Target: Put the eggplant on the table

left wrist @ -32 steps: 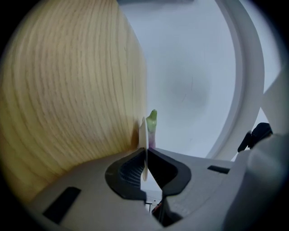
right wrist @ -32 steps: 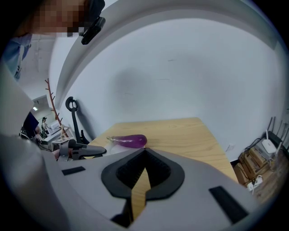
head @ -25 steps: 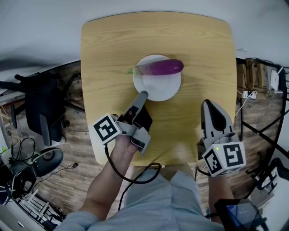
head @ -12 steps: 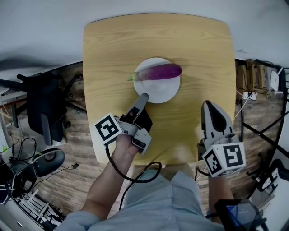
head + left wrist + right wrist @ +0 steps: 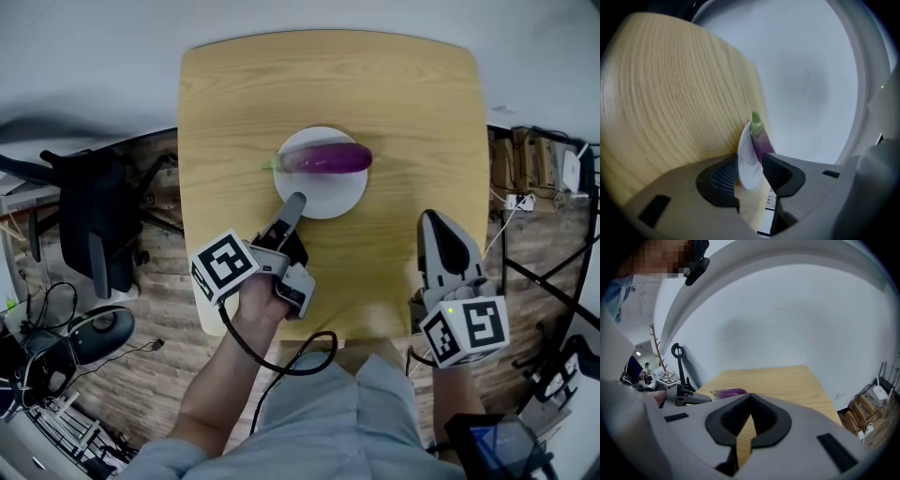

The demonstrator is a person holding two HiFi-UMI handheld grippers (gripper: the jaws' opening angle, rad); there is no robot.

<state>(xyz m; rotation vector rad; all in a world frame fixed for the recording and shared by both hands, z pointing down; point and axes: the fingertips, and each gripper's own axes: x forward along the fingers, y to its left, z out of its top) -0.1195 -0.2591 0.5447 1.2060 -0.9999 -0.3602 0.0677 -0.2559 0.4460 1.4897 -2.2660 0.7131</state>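
Note:
A purple eggplant (image 5: 326, 158) with a green stem lies across a white plate (image 5: 323, 192) at the middle of the wooden table (image 5: 412, 112). My left gripper (image 5: 295, 201) reaches the plate's near left rim. In the left gripper view its jaws are opening, and the plate's rim (image 5: 744, 157) stands between the pads without being pressed, the eggplant (image 5: 761, 143) just behind it. My right gripper (image 5: 441, 225) hovers shut and empty over the table's front right part. From the right gripper (image 5: 750, 399) view the eggplant (image 5: 729, 392) lies ahead to the left.
A black chair (image 5: 89, 225) stands left of the table, with cables and gear on the wooden floor (image 5: 141, 366) around it. A power strip and wires (image 5: 525, 159) lie to the table's right. The wall (image 5: 787, 324) rises beyond the table's far edge.
The left gripper's jaws have opened round the plate's rim. The plate with the eggplant sits a little nearer to me than before. The right gripper has not moved.

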